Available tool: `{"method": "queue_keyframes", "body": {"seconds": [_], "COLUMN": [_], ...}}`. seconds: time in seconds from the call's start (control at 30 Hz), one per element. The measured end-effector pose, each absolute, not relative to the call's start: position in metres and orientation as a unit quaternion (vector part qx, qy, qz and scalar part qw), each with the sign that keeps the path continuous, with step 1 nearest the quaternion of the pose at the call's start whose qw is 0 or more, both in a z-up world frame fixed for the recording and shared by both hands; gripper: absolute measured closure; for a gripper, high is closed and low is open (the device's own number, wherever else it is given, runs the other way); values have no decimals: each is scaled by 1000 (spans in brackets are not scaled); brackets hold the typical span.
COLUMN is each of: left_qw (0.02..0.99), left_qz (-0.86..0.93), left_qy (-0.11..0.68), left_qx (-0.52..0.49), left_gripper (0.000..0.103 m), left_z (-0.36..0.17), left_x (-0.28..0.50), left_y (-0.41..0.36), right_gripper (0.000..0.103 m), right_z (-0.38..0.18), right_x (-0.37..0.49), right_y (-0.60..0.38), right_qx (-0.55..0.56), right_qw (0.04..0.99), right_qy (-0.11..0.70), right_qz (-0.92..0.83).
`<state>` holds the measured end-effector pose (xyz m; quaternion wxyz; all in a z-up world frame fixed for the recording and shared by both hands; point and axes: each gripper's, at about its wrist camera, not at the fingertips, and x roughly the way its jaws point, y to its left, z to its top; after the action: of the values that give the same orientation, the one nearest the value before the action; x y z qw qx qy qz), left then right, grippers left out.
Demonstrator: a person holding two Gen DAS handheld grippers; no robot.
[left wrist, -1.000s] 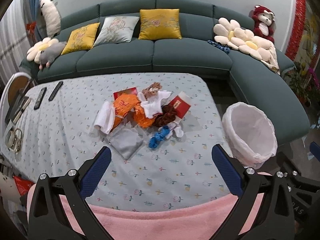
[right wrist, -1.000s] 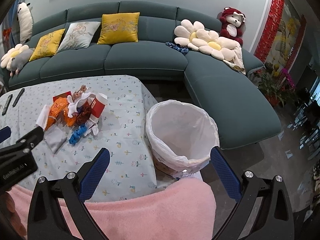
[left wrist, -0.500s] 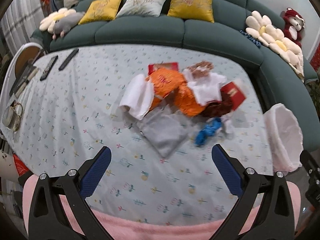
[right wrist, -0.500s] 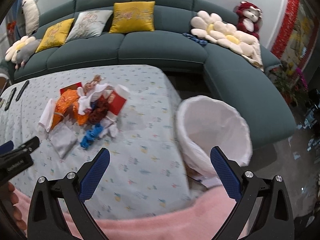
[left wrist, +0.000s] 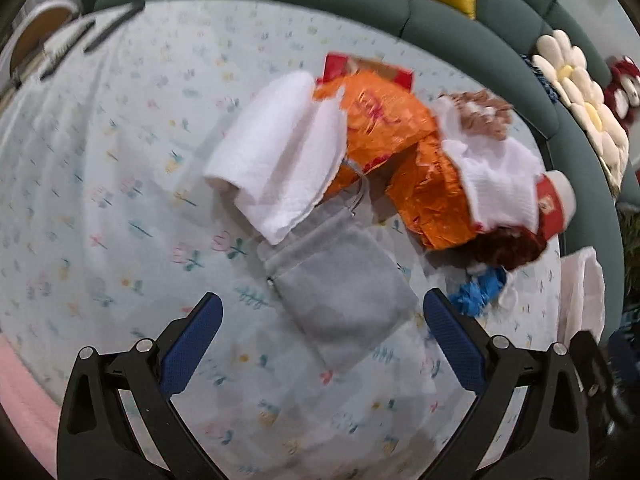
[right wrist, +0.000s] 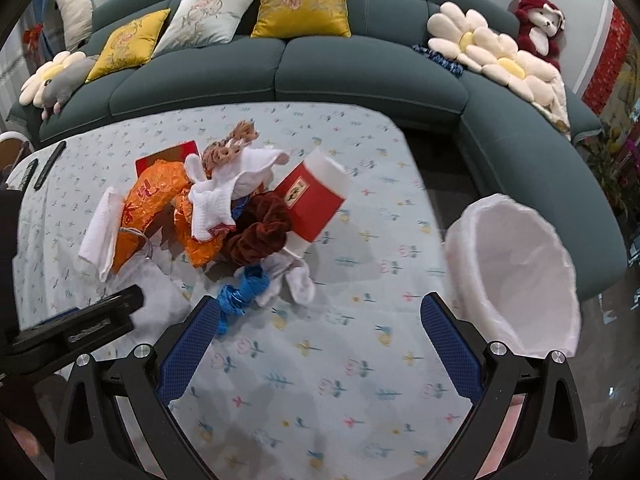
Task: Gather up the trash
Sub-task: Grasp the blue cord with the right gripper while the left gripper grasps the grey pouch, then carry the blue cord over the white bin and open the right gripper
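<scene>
A heap of trash lies on the flowered tablecloth (left wrist: 100,184): a grey pouch (left wrist: 340,284), a white towel (left wrist: 280,156), orange wrappers (left wrist: 384,116), a red cup (right wrist: 316,196), a dark red scrunchie (right wrist: 260,236) and a blue crumpled glove (right wrist: 240,296). My left gripper (left wrist: 322,320) is open and empty, its jaws on either side of the grey pouch just above it. My right gripper (right wrist: 320,324) is open and empty over the cloth, near the blue glove. A white-lined trash bin (right wrist: 520,272) stands off the table's right edge.
A teal sofa (right wrist: 360,76) with cushions and plush toys curves behind and to the right of the table. Remote controls (right wrist: 48,164) lie at the table's far left. The left gripper's body (right wrist: 80,324) shows at the left of the right wrist view.
Both grippers have moved forward and down toward the trash heap. The left one now hangs close over the grey pouch; the right one has swung left from the bin toward the pile.
</scene>
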<state>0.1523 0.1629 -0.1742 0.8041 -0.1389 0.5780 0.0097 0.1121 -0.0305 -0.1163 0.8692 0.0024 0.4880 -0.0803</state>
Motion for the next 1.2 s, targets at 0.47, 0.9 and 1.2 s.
{"method": "queue_keyframes", "body": {"seconds": [0.47,0.9,1.2], "left_qw": [786,795,811], "left_qz": [-4,1,-16], "left_qy": [596,588,569], "left_qx": [-165,-153,-132], "left_gripper": [95,98,98], "left_z": [-200,-179,-149], "left_x": [160,139,128], "left_y": [173,189,165], "right_gripper": [18,74,79], "right_z": [-172,-206,-179], "right_x": [143,154,124], "right_y": [-9,0,-23], "right_qx": [56,128,148], "right_qw": [839,811,825], "right_qy": [537,571,544], "right_qz": [-66,-29,-17]}}
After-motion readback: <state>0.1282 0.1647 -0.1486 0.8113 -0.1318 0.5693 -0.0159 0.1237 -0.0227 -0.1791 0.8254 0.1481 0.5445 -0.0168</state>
